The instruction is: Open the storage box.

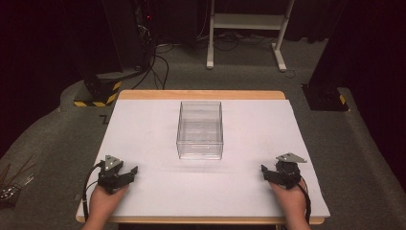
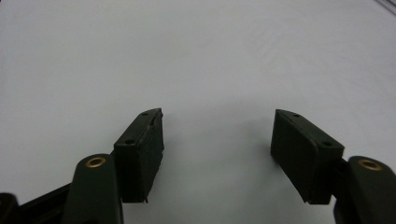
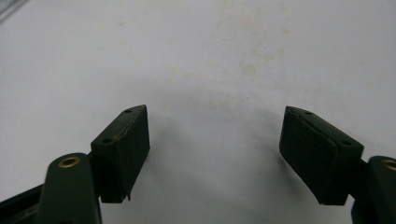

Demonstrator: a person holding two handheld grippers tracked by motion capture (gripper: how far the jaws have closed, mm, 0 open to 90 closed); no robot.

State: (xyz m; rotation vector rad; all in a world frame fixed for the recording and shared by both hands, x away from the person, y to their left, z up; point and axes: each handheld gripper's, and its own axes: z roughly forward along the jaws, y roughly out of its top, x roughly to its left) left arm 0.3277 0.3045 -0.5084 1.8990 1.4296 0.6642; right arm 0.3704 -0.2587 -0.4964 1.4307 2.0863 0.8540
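We keep the clear plastic box (image 1: 200, 130) as our landmark; it stands upright and empty on the white sheet of the table (image 1: 143, 134), midway across and toward the far edge, where either hand could reach it equally. Our left hand-held gripper (image 1: 125, 174) rests on the table near the front edge, well to the left of the box and nearer to us; our right hand-held gripper (image 1: 269, 174) mirrors it, well to the right of the box and nearer to us. Both point inward toward the box, which we judge to be a ready stance. In the left gripper view the left hand-held gripper (image 2: 217, 135) stands released, jaws spread over bare sheet; in the right gripper view the right hand-held gripper (image 3: 215, 133) is likewise released, with nothing between its pads (image 3: 126, 144); neither touches the box.
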